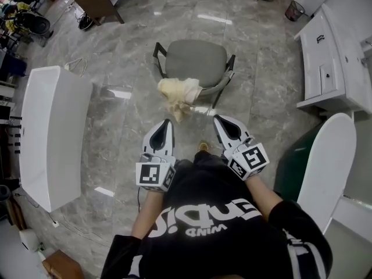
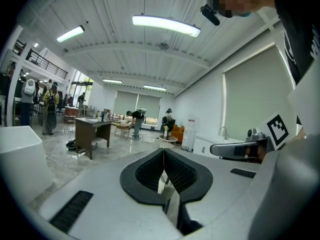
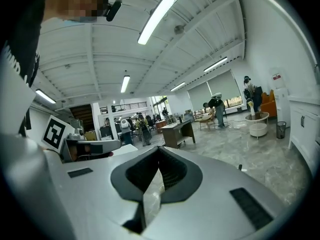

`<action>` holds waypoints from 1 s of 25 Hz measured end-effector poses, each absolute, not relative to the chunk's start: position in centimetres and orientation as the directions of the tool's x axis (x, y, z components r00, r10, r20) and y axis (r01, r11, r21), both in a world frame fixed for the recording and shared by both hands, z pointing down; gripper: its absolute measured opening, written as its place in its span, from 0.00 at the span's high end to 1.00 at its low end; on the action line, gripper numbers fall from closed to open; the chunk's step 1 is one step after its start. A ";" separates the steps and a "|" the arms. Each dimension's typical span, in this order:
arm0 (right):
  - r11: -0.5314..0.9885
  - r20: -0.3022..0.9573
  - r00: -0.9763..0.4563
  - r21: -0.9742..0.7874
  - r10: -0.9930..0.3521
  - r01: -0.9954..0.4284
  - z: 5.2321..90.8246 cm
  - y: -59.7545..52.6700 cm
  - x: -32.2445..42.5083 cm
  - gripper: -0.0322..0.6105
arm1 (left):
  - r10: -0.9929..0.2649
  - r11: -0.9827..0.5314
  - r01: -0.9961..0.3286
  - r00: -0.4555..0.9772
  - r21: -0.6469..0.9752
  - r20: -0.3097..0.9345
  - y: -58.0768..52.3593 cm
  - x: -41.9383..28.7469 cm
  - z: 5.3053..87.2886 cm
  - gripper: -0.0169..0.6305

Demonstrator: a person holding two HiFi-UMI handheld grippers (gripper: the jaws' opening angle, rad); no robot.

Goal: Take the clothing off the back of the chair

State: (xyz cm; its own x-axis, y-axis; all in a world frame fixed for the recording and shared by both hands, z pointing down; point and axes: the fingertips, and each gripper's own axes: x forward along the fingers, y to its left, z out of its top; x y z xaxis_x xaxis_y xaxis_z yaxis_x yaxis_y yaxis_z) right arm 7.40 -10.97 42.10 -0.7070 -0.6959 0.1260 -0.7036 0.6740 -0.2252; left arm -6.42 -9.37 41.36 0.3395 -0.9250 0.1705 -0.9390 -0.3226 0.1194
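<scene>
Fingers are pressed together on nothing in both the left gripper [image 1: 167, 124] and the right gripper [image 1: 217, 121]. Ahead of them, and apart, the cream clothing [image 1: 179, 93] hangs on the back of the grey chair [image 1: 195, 60], untouched. I judge nothing done yet: grasping and lifting are both left

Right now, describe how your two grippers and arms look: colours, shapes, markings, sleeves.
The left gripper and right gripper are matching pale grey teardrop shells that taper to a point. Each is lined with black ribbed pads. Behind each sits a marker cube with black-and-white square patterns. The person wears a black short-sleeved T-shirt with white lettering.
</scene>
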 end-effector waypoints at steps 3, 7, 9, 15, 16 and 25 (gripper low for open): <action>0.664 0.127 -0.697 -0.223 -0.706 -0.714 42.0 -12.7 7.4 0.93 | -0.921 -0.339 -0.933 0.355 0.118 0.160 -10.6 -6.9 41.1 0.95; 0.661 0.141 -0.696 -0.228 -0.704 -0.715 42.3 -14.0 6.3 0.93 | -0.912 -0.361 -0.923 0.379 0.133 0.155 -11.8 -7.8 40.8 0.95; 0.657 0.138 -0.694 -0.235 -0.707 -0.716 42.2 -14.6 5.8 0.93 | -0.905 -0.378 -0.916 0.396 0.134 0.154 -12.6 -8.0 40.7 0.89; 0.664 0.134 -0.697 -0.221 -0.704 -0.714 42.3 -16.0 4.8 0.93 | -0.913 -0.378 -0.921 0.388 0.093 0.129 -14.8 -8.6 41.4 0.41; 0.662 0.134 -0.695 -0.221 -0.707 -0.716 42.2 -16.2 4.8 0.93 | -0.914 -0.375 -0.924 0.383 0.080 0.134 -15.2 -8.6 41.5 0.34; 0.633 0.148 -0.671 -0.235 -0.727 -0.737 42.8 -17.2 5.1 0.93 | -0.874 -0.417 -0.900 0.435 0.126 0.214 -17.3 -7.8 44.6 0.26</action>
